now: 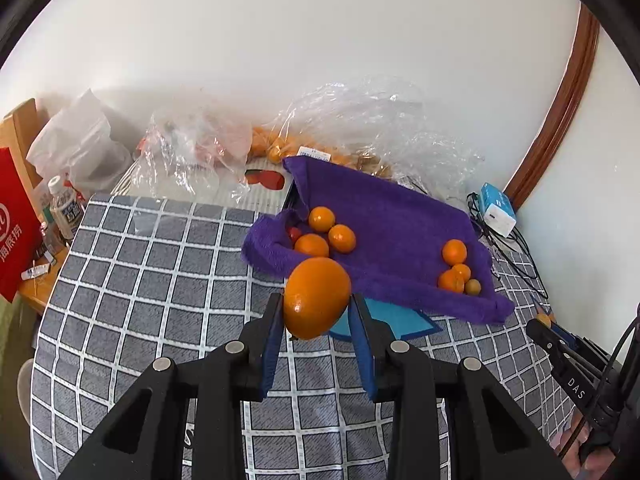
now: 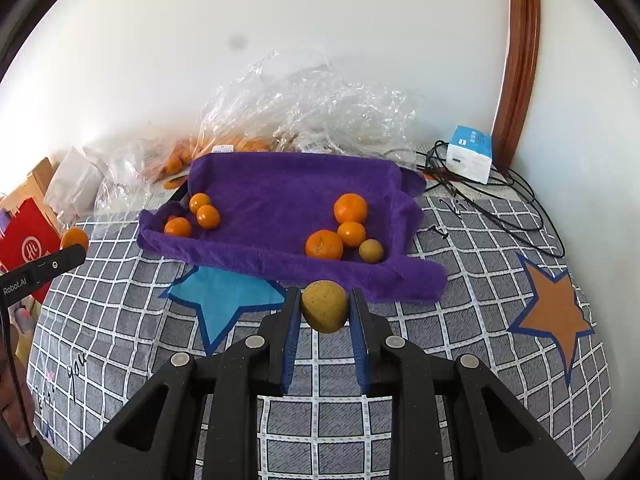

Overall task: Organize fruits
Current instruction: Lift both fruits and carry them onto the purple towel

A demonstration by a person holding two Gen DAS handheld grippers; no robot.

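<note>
Your left gripper (image 1: pixel 316 312) clamps an orange (image 1: pixel 317 297); your right gripper (image 2: pixel 325 312) clamps a yellowish fruit (image 2: pixel 325 305). Both hover just short of the purple towel (image 2: pixel 288 188). Delivery step: next, place each beside its like.

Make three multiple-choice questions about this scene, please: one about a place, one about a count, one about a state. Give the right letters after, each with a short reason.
1. Where does the small brownish-yellow fruit on the purple towel lie?
A. in the towel's left group
B. in the towel's right group
C. on the blue star

2. How many oranges sit in that right group?
A. one
B. three
C. six

3. What is the left gripper doing?
A. it is shut on a large orange
B. it is open with nothing in it
C. it holds a bottle

Answers:
1 B, it lies beside the right-hand oranges.
2 B, the right wrist view shows three.
3 A, the orange sits between both fingers.
</note>
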